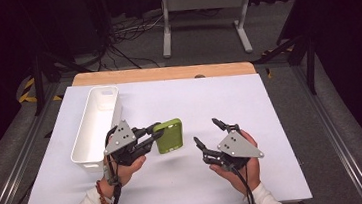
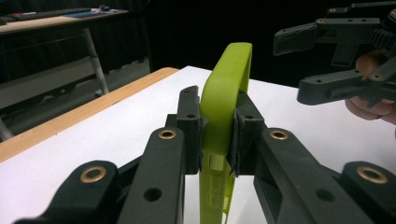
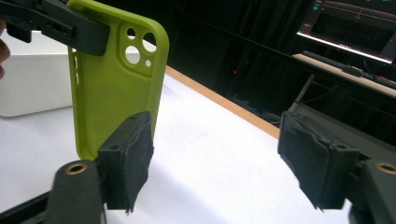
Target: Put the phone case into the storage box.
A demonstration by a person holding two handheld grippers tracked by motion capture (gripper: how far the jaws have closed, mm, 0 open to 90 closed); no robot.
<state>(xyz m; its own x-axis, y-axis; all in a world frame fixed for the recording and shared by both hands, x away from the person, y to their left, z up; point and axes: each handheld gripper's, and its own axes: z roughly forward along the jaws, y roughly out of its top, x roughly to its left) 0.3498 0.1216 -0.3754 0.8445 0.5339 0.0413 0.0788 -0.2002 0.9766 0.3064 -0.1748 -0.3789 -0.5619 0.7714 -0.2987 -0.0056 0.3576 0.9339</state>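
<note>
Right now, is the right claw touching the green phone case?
Apart. The high view shows white table between the right claw and the green phone case; the right gripper view shows its jaws spread with nothing between them.

The soft silicone phone case (image 1: 169, 136) is lime green all over — plain, no print. At about nine o'clock from it, the long plastic bin (image 1: 94, 129) is white. The flat table sheet (image 1: 249, 105) is white too, with a pale wood edge (image 1: 163, 73) at twelve o'clock. Both black two-jaw grippers, left (image 1: 155, 133) and right (image 1: 206, 132), carry grey plates and brass-coloured rivets — their pads look dark grey, perhaps.
</note>
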